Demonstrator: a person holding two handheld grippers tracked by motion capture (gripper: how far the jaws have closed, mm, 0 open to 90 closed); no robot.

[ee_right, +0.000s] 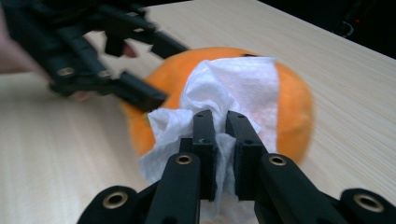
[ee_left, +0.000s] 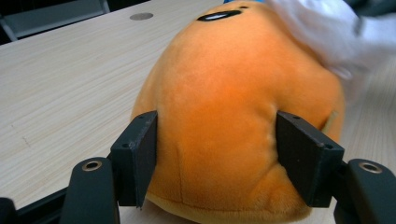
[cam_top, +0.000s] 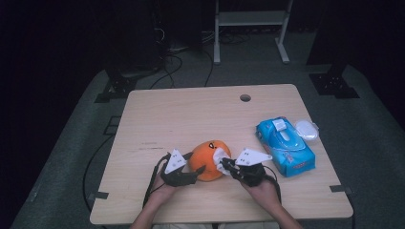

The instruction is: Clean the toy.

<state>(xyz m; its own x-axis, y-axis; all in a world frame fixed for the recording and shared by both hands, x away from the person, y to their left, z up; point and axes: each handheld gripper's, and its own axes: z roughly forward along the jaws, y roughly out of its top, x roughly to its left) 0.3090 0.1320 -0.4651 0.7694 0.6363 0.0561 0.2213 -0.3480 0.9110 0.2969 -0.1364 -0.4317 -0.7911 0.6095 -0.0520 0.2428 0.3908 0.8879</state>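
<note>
Left claw [cam_top: 195,172] sits at the near-left side of the orange plush toy [cam_top: 209,160], which rests on the bench [cam_top: 191,114] near the front edge, approx. centre. In the left gripper view its two black pads bracket the toy's [ee_left: 224,126] lower body, one on each flank, touching the fabric or very close to it — whether they actually press can't be told from the frames. The step in hand looks like wiping the toy: left side steadies, right side cleans.

Right claw [cam_top: 225,165] is at the toy's right, jaws together and clamped on a white wipe [ee_right: 224,98] that drapes over the plush's [ee_right: 289,107] top and front. The wipe [cam_top: 220,155] shows against the orange surface in the high view.

Further right, well apart, lies a blue wipe pack [cam_top: 285,144] with its white lid [cam_top: 306,129] beside it.

Next move, by judgement — left claw needs a firm hold so the soft toy doesn't slide, then the right claw drags the wipe across w/ light pressure, keeping its grip on the tissue.
</note>
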